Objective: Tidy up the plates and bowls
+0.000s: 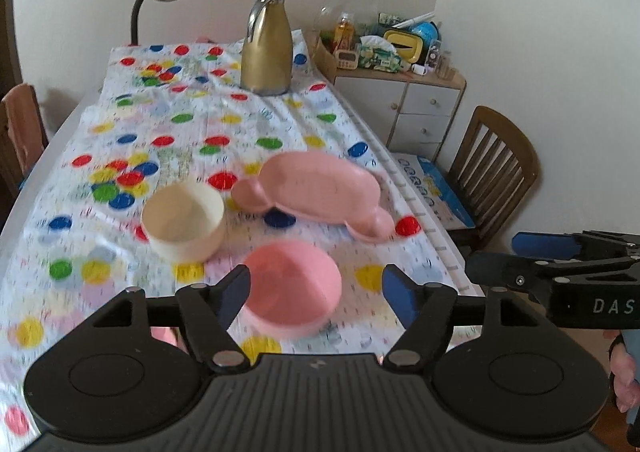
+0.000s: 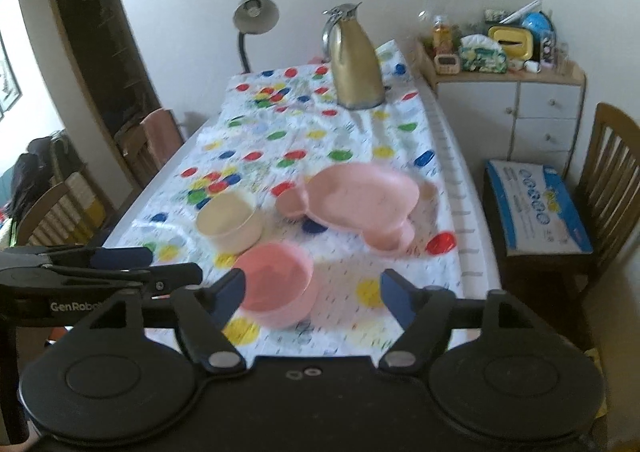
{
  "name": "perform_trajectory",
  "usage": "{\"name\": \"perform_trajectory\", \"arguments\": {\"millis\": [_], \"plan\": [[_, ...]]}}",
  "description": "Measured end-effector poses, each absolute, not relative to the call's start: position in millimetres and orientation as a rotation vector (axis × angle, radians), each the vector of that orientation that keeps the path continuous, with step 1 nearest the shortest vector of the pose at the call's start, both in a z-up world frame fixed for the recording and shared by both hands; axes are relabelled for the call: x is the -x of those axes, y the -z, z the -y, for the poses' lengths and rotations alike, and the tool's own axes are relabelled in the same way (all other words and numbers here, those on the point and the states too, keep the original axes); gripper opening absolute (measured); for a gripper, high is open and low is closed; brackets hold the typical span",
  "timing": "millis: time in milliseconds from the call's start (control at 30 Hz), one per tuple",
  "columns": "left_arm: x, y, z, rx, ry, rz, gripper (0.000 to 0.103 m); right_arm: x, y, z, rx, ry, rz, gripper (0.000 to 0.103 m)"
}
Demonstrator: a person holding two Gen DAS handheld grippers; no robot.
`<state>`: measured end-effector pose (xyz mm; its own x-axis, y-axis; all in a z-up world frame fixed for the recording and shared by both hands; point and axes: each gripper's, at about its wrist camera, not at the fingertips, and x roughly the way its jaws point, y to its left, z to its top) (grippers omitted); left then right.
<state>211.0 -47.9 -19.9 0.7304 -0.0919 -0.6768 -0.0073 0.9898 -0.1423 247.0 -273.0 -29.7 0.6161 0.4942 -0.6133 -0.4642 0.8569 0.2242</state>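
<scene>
Both grippers, left gripper [image 1: 316, 294] and right gripper [image 2: 312, 292], hang open and empty; pink bowl [image 1: 292, 288], cream bowl [image 1: 184, 222] and pink plate [image 1: 320, 188] sit unstacked, so sorting appears unfinished.

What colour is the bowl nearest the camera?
Pink; the bowl shows best in the left wrist view.
</scene>
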Motion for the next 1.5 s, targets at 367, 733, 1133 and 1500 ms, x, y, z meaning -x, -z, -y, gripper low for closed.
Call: {"name": "perform_trajectory", "arguments": {"millis": [367,733,1133,1500], "plan": [[-303,31,15,0.077,0.049,-0.76,0.08,-309,36,256,-0.05,-0.428,-0.719,0.102],[-405,62,-12,-0.004,0.11,-0.813,0.08,-386,70,239,-0.026,-0.288,-0.818,0.1],[-495,115,-26,-0.039,0.148,-0.896,0.08,-457,119,223,-0.038,-0.184,-0.936,0.082],[-532,153,-28,-0.02,0.193,-0.975,0.066,-488,153,215,-0.081,-0.171,-1.029,0.044]]}}
